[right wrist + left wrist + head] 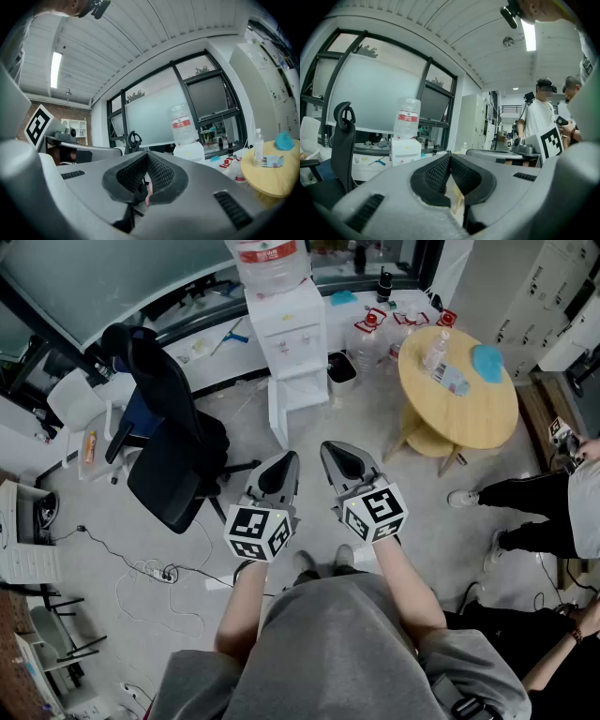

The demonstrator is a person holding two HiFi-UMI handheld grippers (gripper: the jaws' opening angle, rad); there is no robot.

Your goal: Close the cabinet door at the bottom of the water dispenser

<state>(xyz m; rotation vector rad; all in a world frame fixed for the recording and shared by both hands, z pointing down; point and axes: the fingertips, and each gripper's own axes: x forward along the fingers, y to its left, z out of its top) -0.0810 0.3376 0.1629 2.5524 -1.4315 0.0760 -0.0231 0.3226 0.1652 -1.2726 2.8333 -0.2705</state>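
Item: dispenser (286,329) at the floor's (234,432) far edge, its bottom door (277,413) seemingly swung open; I hold the left gripper (284,461) and right gripper (337,452) level, jaws together and empty, well short of it, probably readied for pushing.

An office-like workroom is shown. A black swivel office chair (164,442) is parked on a bare grey floor (441,540), where a power strip (167,572) and loose cables are strewn. A long white worktop (211,357), cluttered with small items, is set along large dark-framed windows (370,89). A white water dispenser (291,343) with a bottle on top is placed against it. A round wooden table (459,418) and pale lockers (525,282) are seen to the right. The slatted ceiling is lit by a strip light (55,69).
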